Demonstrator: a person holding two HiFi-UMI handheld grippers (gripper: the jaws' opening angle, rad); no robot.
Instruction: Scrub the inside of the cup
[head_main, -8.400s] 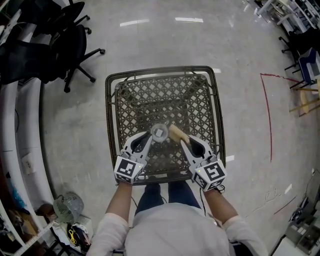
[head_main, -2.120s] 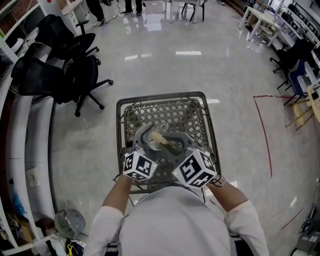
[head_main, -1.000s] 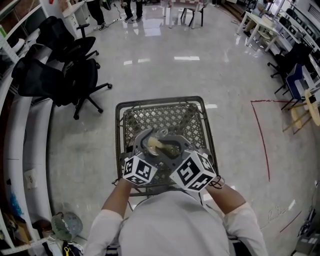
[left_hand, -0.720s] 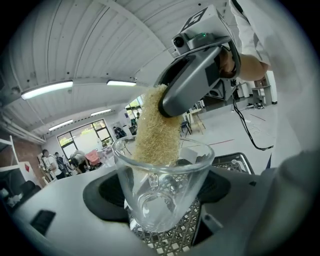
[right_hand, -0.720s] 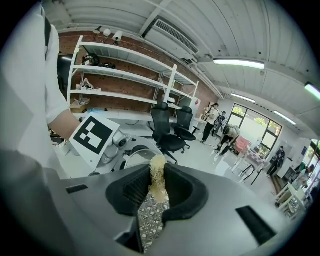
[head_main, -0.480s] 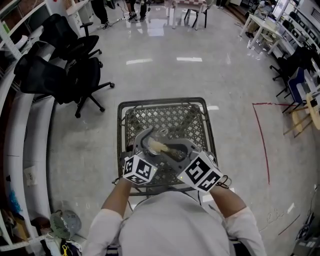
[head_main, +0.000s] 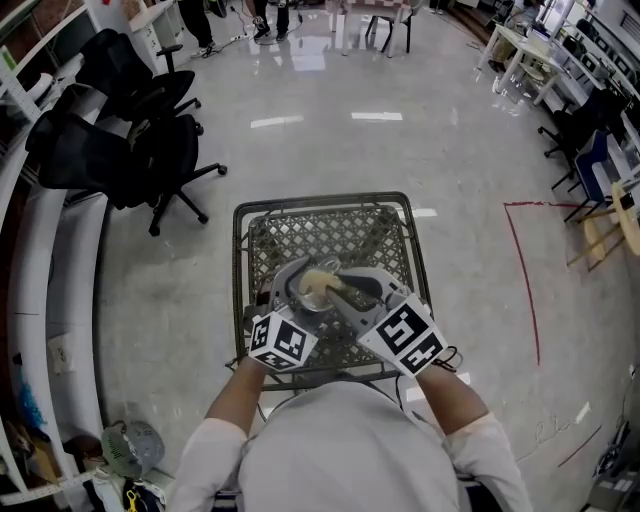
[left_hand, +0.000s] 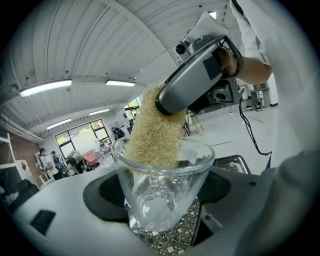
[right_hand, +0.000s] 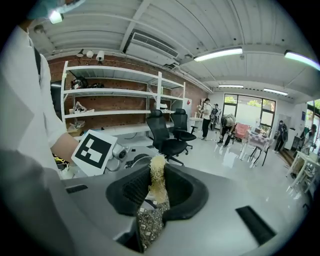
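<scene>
Right hand-held gripper, clenched on the loofah, has pushed it into the cup grasped by the left hand-held gripper: scrubbing appears under way.

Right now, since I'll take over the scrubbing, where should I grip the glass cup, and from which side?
Grip the cup by its lower wall, from the side, as the left hand-held gripper does with one jaw on each side. The cup narrows toward its base, so it fits between the jaws there. Its mouth faces up, and the scrubber enters from above.
</scene>
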